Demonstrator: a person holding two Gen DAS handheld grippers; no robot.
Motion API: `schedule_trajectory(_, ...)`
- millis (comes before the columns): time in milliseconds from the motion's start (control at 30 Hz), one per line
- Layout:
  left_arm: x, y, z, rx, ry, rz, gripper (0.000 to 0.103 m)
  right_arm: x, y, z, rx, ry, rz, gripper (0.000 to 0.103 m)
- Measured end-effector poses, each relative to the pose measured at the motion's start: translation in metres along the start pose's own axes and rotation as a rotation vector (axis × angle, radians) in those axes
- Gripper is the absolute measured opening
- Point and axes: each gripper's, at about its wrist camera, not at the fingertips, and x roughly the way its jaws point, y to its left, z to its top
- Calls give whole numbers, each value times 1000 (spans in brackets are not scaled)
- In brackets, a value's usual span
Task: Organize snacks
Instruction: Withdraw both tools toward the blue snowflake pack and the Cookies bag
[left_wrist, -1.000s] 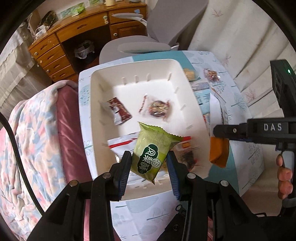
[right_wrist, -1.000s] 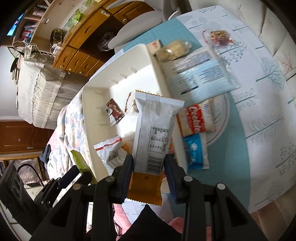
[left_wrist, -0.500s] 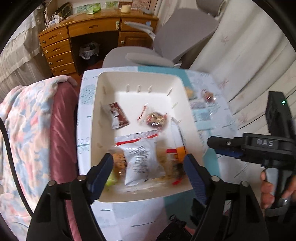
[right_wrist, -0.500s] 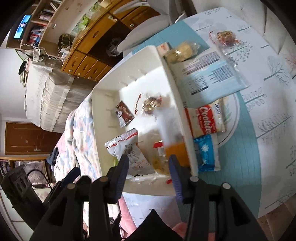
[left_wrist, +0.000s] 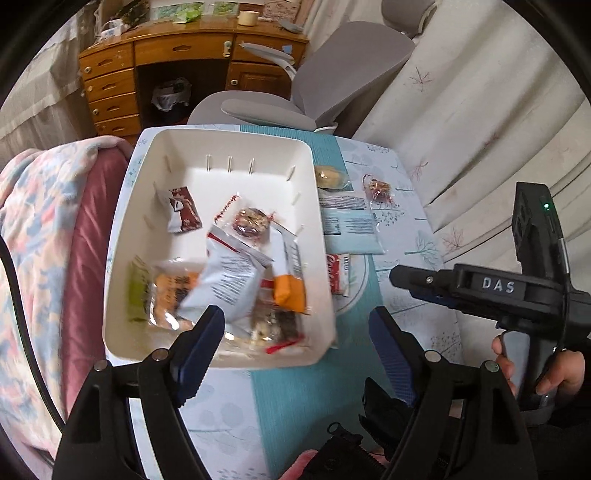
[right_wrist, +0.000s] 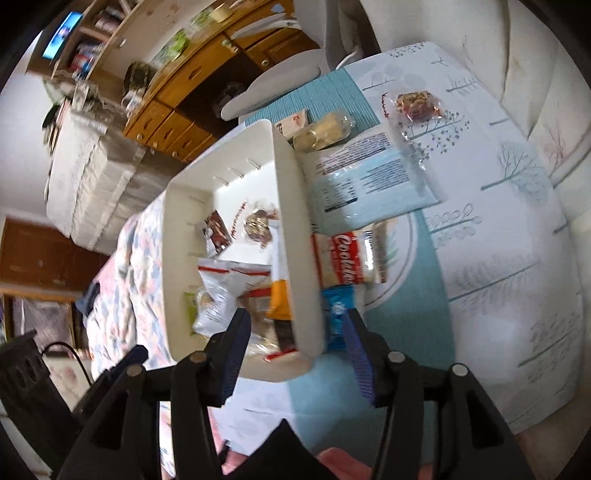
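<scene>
A white bin (left_wrist: 312, 192) (right_wrist: 295, 206) on the table holds several snack packs: a green pack (left_wrist: 136, 286), a white-and-orange bar (left_wrist: 288, 277) (right_wrist: 279, 284), a white bag (left_wrist: 229, 280) and a brown sachet (left_wrist: 183, 214). My left gripper (left_wrist: 295, 332) is open and empty above the bin's near edge. My right gripper (right_wrist: 295, 328) is open and empty over the bin's near right corner; it also shows in the left wrist view (left_wrist: 491, 288). Right of the bin lie a pale blue bag (right_wrist: 369, 184), a red cookie pack (right_wrist: 347, 258), a small blue pack (right_wrist: 338, 314), a nut bar (right_wrist: 417, 105) and a biscuit (right_wrist: 325, 133).
A grey office chair (left_wrist: 314, 88) and a wooden desk (left_wrist: 177, 70) stand beyond the table. A pink blanket-covered seat (left_wrist: 48, 236) lies left of the bin. White cushions (left_wrist: 461, 110) border the table's right side.
Both grippers opened and let go: the green pack and the white-and-orange bar dropped into the bin. Both grippers have drawn back and up from the bin.
</scene>
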Motion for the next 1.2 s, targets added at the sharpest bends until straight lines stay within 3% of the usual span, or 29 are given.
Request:
schedule_trajectory(300, 2, -47, -28, -89, -46, 65, 82, -11, -19, 4, -224, 33, -8, 53)
schedule_trajectory(433, 5, -65, -45, -144, -97, 128, 82, -17, -24, 3, -362, 12, -35, 53)
schedule_trajectory(700, 25, -99, -84, -151, -218, 285, 82, -23, -31, -5, -668, -74, -56, 53)
schedule_trajectory(867, 50, -107, -101, -177, -239, 293, 82, -23, -32, -11, -843, -139, -72, 53)
schedule_trajectory(1033, 78, -103, -114, -236, -275, 281, 82, -9, -35, -15, -1011, -189, -122, 67)
schedule_trajectory(1200, 108, -89, -120, -321, -288, 263, 82, 16, -41, -16, -1124, -198, -162, 68)
